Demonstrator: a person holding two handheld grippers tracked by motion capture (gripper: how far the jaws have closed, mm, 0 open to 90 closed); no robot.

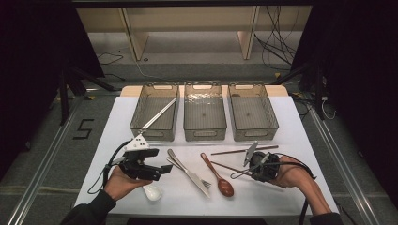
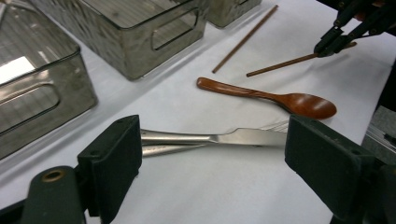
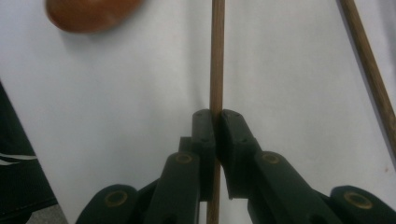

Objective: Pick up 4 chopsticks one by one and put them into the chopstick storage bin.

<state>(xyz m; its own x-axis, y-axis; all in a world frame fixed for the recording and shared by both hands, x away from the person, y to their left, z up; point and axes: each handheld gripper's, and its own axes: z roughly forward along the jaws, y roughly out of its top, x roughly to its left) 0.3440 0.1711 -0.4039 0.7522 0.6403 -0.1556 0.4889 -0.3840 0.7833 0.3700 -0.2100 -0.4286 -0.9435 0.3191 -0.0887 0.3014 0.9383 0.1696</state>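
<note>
The right hand-held gripper point(image 3: 215, 122) has its jaws pinched tight on a thin brown wooden chopstick point(image 3: 216, 56), gripping it near one end, with the rest of the round, straight stick running out ahead of the jaws over the white worktop point(image 1: 300, 136). A second chopstick point(image 1: 244, 150) lies loose just beyond it, on the side towards the bins, and the two sticks are apart. Beside the held stick, towards the left hand-held gripper point(image 1: 165, 168), lies a glossy reddish-brown wooden spoon point(image 1: 218, 174), and next to that a smooth metal knife point(image 2: 196, 137) crossing a fork point(image 1: 187, 169). The left hand-held gripper hovers with its jaws standing wide and nothing between them, the knife and fork lying just past them. A white ceramic spoon point(image 1: 153, 191) rests by the left hand. Three clear, ribbed plastic bins point(image 1: 205, 133) stand in a row at the far edge of the worktop, with open sheet between them and both grippers; the leftmost bin point(image 1: 136, 123) holds a long metal utensil point(image 1: 158, 114) leaning on its wall.
</note>
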